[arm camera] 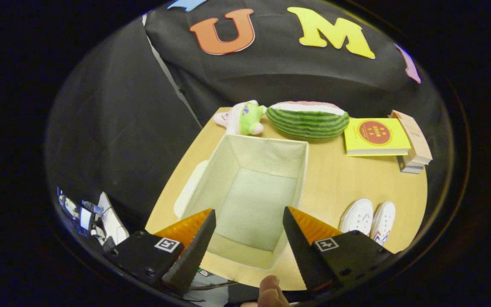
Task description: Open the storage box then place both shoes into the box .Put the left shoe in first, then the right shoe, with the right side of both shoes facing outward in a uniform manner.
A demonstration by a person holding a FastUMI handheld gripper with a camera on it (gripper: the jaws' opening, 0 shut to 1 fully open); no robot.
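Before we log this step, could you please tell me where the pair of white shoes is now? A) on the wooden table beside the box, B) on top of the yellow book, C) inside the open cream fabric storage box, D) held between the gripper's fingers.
A: the pair of white shoes stands on the wooden table beside the cream fabric storage box, whose inside is bare; the gripper is open, holding nothing.

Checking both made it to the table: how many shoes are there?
2. Both shoes sit side by side on the table, right of the open box, beyond the open gripper.
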